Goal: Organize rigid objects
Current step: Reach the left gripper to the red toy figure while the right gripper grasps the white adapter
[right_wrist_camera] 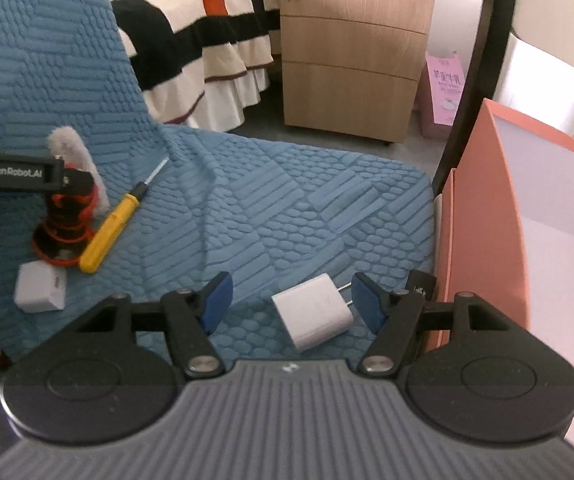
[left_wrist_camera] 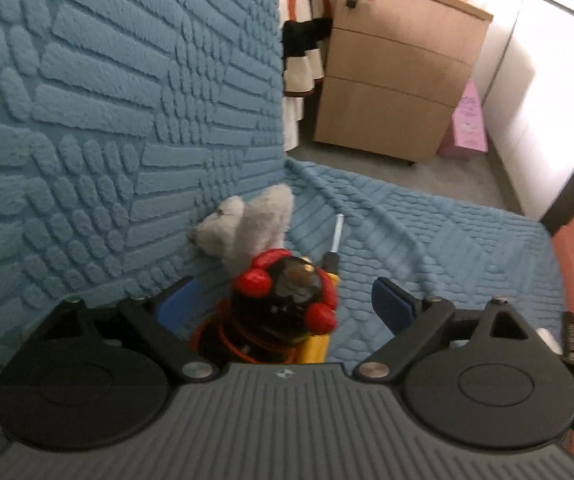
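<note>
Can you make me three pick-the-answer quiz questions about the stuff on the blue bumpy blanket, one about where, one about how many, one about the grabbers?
1. Where does the yellow-handled screwdriver lie?
A. inside the orange-walled box
B. beside the black toy with red knobs
C. on the wooden drawer cabinet

2. How many white plug blocks are on the blue textured blanket?
A. one
B. two
C. four

3. How are the right gripper jaws?
A. open, around a white plug block
B. shut on the screwdriver
C. shut, empty

Answers: 1 B, its handle lies against the toy's base. 2 B, the other white plug block sits nearer the toy. 3 A, neither blue pad presses on it.
</note>
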Available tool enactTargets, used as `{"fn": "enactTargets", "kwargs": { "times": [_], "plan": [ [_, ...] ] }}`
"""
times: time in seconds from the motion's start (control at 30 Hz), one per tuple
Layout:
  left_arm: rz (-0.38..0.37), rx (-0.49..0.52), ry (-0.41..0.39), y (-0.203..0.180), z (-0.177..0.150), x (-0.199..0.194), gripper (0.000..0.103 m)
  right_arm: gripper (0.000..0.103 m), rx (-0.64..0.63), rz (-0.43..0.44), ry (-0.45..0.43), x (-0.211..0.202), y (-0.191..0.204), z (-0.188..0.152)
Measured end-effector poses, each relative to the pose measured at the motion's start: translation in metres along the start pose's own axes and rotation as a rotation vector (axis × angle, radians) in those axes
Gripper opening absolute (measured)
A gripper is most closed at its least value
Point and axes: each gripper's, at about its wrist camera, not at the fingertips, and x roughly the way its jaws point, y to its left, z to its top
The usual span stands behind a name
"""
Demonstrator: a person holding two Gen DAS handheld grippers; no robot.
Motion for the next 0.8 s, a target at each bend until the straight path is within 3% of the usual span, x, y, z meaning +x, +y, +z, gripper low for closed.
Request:
{"fn": "enactTargets", "kwargs": {
  "times": [0.13, 0.47, 0.7, 0.8],
  "plan": [
    [0.032, -0.005, 0.013, 0.003, 0.001, 0.014, 0.090, 0.068, -0.028, -0.054, 0.017, 0.012, 0.005, 0.005],
    [0.057, 0.003, 0.035, 0.004, 0.001, 0.028, 0.082, 0.067, -0.095, -0.085, 0.085, 0.034, 0.017, -0.002],
    [0.056, 0.024, 0.028, -0.003, -0.002, 0.033, 0.066, 0.067, -0.131, -0.122, 0.093, 0.037, 0.017, -0.006],
    [0.055, 0.031, 0.011, -0.005, -0.002, 0.031, 0.065, 0.058, -0.138, -0.130, 0.088, 0.036, 0.018, -0.007]
  ]
}}
